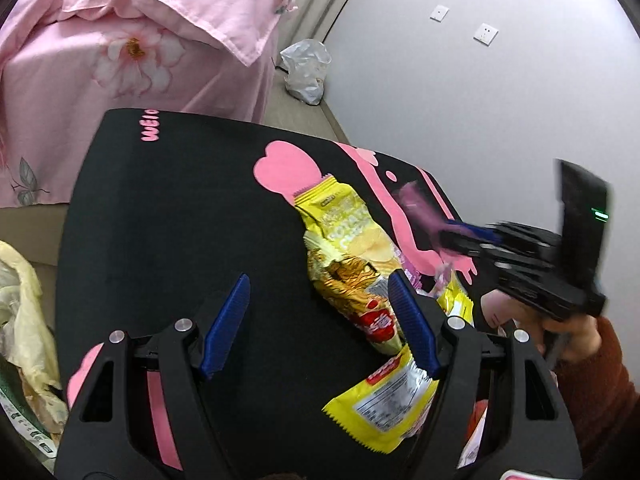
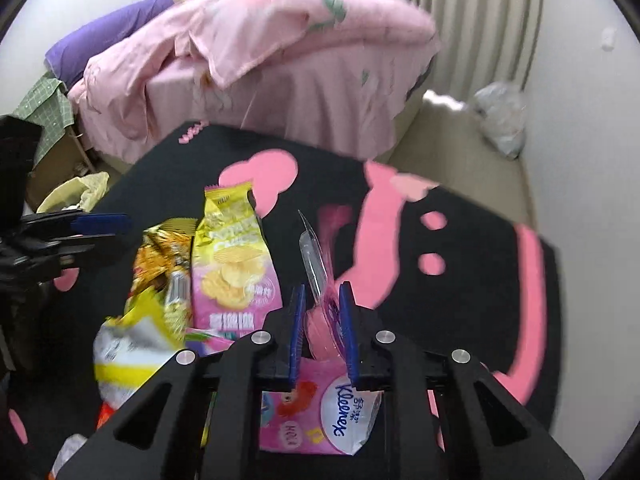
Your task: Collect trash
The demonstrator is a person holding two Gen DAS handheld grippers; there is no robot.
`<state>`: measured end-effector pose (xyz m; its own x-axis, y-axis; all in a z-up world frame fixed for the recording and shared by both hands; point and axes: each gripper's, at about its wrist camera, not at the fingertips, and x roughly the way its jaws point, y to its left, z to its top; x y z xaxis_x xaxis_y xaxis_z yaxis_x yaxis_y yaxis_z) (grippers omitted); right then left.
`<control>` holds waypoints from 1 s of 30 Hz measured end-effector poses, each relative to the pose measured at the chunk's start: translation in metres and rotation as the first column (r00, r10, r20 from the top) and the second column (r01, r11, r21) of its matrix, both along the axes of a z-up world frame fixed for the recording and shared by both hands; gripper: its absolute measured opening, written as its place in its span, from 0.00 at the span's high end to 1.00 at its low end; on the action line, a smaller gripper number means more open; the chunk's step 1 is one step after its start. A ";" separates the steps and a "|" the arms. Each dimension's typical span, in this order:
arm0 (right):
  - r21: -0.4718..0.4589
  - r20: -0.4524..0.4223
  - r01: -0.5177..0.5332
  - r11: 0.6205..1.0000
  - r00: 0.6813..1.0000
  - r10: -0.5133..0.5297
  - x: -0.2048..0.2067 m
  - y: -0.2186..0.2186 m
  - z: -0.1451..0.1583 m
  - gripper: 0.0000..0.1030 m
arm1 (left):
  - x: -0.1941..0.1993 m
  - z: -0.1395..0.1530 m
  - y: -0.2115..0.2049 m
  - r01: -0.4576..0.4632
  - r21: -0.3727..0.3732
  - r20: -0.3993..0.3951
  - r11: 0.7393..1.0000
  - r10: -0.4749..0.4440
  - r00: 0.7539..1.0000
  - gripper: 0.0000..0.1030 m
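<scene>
Snack wrappers lie on a black and pink mat (image 1: 160,220): a yellow chip bag (image 1: 344,236), a crumpled gold wrapper (image 1: 352,280) and a yellow packet (image 1: 384,404). My left gripper (image 1: 320,320) is open and empty above the mat, just left of the wrappers. My right gripper (image 2: 322,332) is shut on a clear pink plastic wrapper (image 2: 320,276), held above the mat; in the left wrist view the gripper (image 1: 444,236) is blurred, holding the pink wrapper (image 1: 416,204). A pink Kleenex pack (image 2: 320,412) lies under the right gripper, beside the chip bag (image 2: 236,264).
A bed with pink bedding (image 1: 140,48) stands behind the mat. A clear plastic bag (image 1: 306,70) sits on the floor by the wall. A yellowish bag (image 1: 24,312) with rubbish is at the left. A cardboard box (image 2: 60,164) stands beside the bed.
</scene>
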<state>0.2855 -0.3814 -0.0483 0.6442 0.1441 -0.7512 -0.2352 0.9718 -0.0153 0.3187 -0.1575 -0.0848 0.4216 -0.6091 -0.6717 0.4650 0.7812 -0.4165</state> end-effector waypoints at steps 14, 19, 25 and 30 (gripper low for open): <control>0.058 0.107 0.106 0.993 0.988 -0.112 -0.103 -0.035 0.025 0.83 | 0.006 -0.001 -0.041 -0.026 0.057 -0.133 0.998 0.034 0.991 0.74; 0.094 0.112 0.126 0.987 0.984 -0.137 -0.132 -0.042 0.023 0.83 | -0.024 0.022 -0.015 -0.051 0.031 -0.071 0.998 0.054 0.996 0.77; 0.108 0.104 0.134 0.985 0.984 -0.145 -0.156 -0.049 0.017 0.83 | -0.073 0.036 0.037 -0.115 -0.007 -0.035 0.993 0.115 0.993 0.77; 0.125 0.113 0.153 0.980 0.979 -0.168 -0.169 -0.052 0.014 0.82 | -0.106 0.027 0.069 -0.171 0.026 -0.001 0.985 0.171 0.985 0.77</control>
